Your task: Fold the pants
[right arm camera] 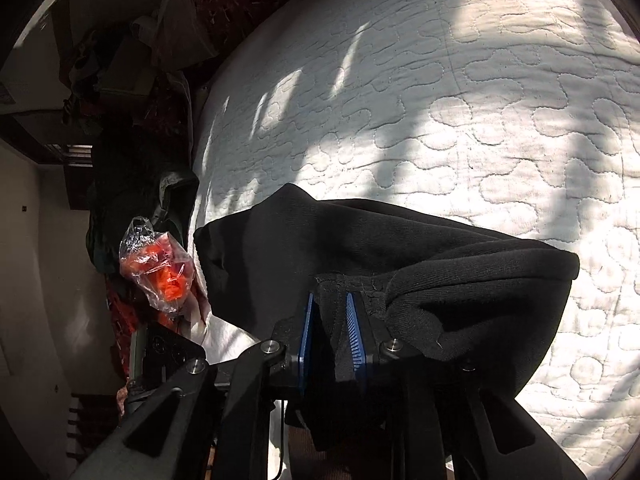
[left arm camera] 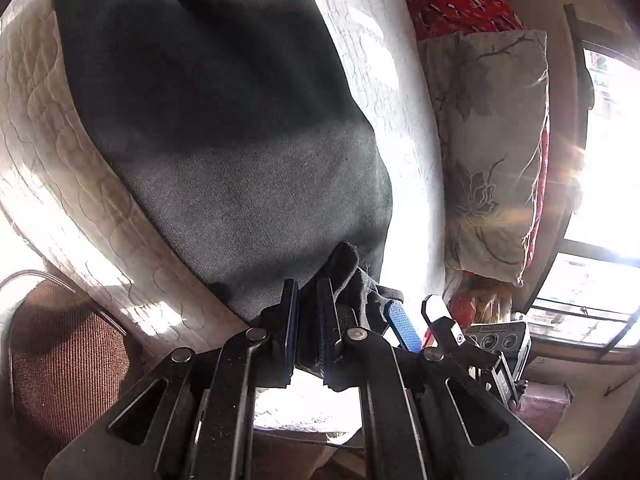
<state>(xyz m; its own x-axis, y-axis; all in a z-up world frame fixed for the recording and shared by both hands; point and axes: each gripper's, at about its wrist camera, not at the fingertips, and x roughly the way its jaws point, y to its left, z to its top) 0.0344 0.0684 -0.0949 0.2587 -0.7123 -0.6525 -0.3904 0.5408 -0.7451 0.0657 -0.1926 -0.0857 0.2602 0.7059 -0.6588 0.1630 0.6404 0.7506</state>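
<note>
Currently, the left gripper (left arm camera: 308,300) has its jaws drawn nearly together on a bunched edge of the dark pants (left arm camera: 224,120); the cloth is pinched between the two blue pads. It points forward and down toward the white quilted mattress (left arm camera: 44,140), where most of the garment lies spread.

The right gripper (right arm camera: 330,312) has its jaws parted a little, with a fold of pants fabric (right arm camera: 400,256) between the blue-ribbed pads (right arm camera: 356,332); the cloth lies against the right-hand pad, with a gap at the other, so no firm grip is visible. It also points forward and down at the mattress (right arm camera: 440,100).

In the left wrist view, the right gripper (left arm camera: 416,316) sits just beside the left. A floral pillow (left arm camera: 492,152) lies beyond the pants, beside the window (left arm camera: 600,184). An orange plastic bag (right arm camera: 158,264) sits off the mattress edge.
</note>
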